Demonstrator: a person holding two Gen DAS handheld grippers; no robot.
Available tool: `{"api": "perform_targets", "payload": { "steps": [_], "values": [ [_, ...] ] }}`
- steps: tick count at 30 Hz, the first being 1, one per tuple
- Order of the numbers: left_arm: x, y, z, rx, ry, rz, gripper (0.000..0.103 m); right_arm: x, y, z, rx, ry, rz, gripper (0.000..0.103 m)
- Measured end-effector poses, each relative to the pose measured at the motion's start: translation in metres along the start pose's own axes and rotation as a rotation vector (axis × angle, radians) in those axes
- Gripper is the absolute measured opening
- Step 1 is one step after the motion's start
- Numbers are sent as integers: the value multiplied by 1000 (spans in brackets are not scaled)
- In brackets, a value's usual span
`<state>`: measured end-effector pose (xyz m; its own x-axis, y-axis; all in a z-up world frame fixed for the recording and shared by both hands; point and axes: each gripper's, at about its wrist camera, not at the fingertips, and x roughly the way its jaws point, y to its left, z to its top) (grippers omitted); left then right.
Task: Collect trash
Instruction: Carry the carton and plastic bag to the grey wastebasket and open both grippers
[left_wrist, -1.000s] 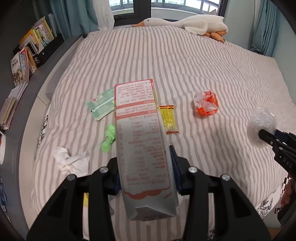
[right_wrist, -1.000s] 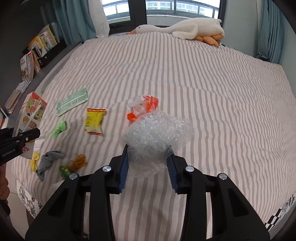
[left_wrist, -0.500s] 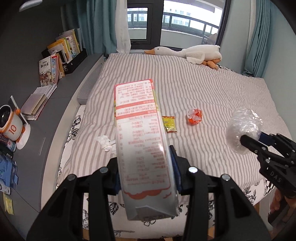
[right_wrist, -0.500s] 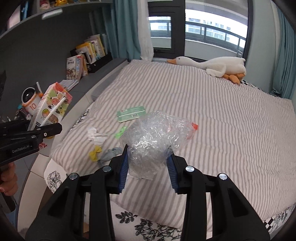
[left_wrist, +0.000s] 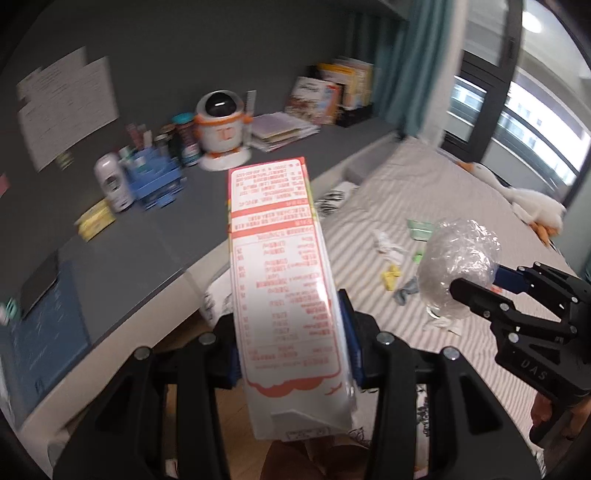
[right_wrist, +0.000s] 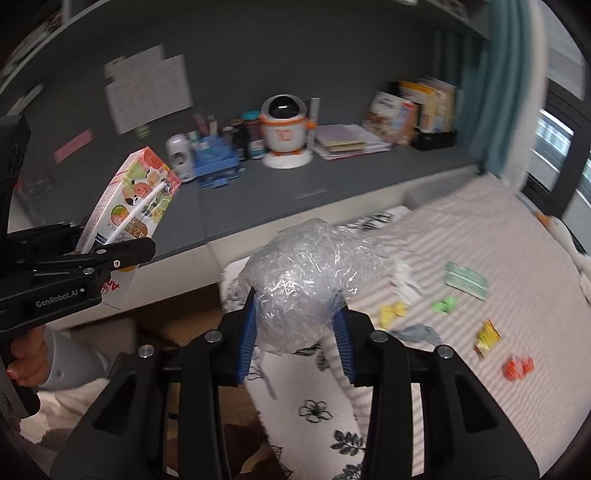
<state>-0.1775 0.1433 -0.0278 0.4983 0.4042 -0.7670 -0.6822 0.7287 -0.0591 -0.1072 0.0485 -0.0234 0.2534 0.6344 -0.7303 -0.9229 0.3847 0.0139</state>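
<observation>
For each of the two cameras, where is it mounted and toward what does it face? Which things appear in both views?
Left wrist: sits behind the left gripper, which clamps a white-and-red drink carton; faces the grey shelf; no hand visible.
Right wrist: sits behind the right gripper, which clamps a crumpled clear plastic ball; faces the same shelf; the left hand shows.
Shared: carton, plastic ball, white-and-orange robot toy, striped bed.

Striped bed with scattered wrappers; cluttered grey ledge.
</observation>
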Motion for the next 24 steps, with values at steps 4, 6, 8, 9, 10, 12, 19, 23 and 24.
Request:
{"api": "perform_targets", "payload": {
  "steps": [4, 6, 8, 9, 10, 12, 19, 23, 24],
  "values": [
    [-43, 88, -52, -256, 6, 212, 43, 27, 99, 20, -218, 27, 208, 36],
    [-66, 122, -73, -366, 8, 308, 43, 37, 152, 25, -314, 40, 311, 36],
    [-93, 157, -97, -485, 10, 423, 43, 43, 214, 24, -420, 44, 413, 36],
    [-106, 170, -109, -539, 10, 475, 43, 44, 240, 24, -467, 47, 455, 36],
    [-120, 185, -122, -590, 7, 521, 43, 44, 272, 22, -517, 49, 503, 36],
    [-147, 213, -148, -677, 4, 602, 43, 43, 326, 16, -597, 56, 587, 36],
    [-201, 320, -245, -870, 47, 732, 43, 37, 520, -27, -801, 95, 787, 36],
    [-214, 382, -302, -919, 110, 742, 43, 50, 614, -51, -875, 154, 848, 37],
    [-213, 392, -312, -940, 120, 734, 43, 53, 631, -57, -891, 169, 858, 37]
  ]
}}
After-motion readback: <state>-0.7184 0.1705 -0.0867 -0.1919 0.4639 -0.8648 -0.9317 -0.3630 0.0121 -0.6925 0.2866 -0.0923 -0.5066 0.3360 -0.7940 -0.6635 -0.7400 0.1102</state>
